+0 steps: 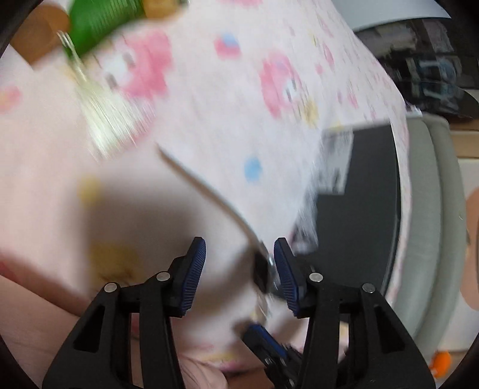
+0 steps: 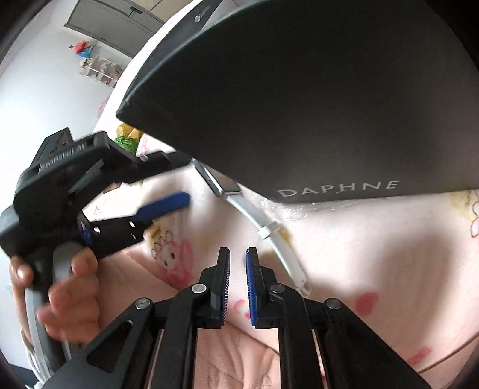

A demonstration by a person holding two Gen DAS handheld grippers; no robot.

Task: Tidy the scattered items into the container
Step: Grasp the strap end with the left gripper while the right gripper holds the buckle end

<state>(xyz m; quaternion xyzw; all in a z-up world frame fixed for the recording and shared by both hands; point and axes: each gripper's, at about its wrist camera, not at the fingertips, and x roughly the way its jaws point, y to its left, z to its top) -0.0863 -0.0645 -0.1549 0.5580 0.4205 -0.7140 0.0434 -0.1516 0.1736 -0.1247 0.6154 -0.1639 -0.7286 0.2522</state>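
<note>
- Step in hand, as I judge it: a release. My left gripper [image 1: 239,275] stands with its jaws apart; the white smartwatch [image 2: 230,187] crosses the gap without being clamped.
- In the left wrist view the watch body sits close against the right-hand pad [image 1: 284,269]. Blur prevents me from confirming contact there.
- My right gripper [image 2: 238,287] has its jaws nearly together, with nothing between them. It hovers over the pink printed bedcover [image 2: 359,254].
- The right wrist view shows the watch lying on the bedcover, its body touching the lower edge of the black DAPHNE box [image 2: 299,104]. The strap trails toward my right gripper.
- The watch is outside the box. Its transfer is not yet done.
- Further items lie well apart at the top of the left view: a green tube [image 1: 98,24] and a blurred silvery object [image 1: 98,113], possibly a keyring.
- Next move calls for a firm grip on the watch, a lift over the box wall, then release inside.
</note>
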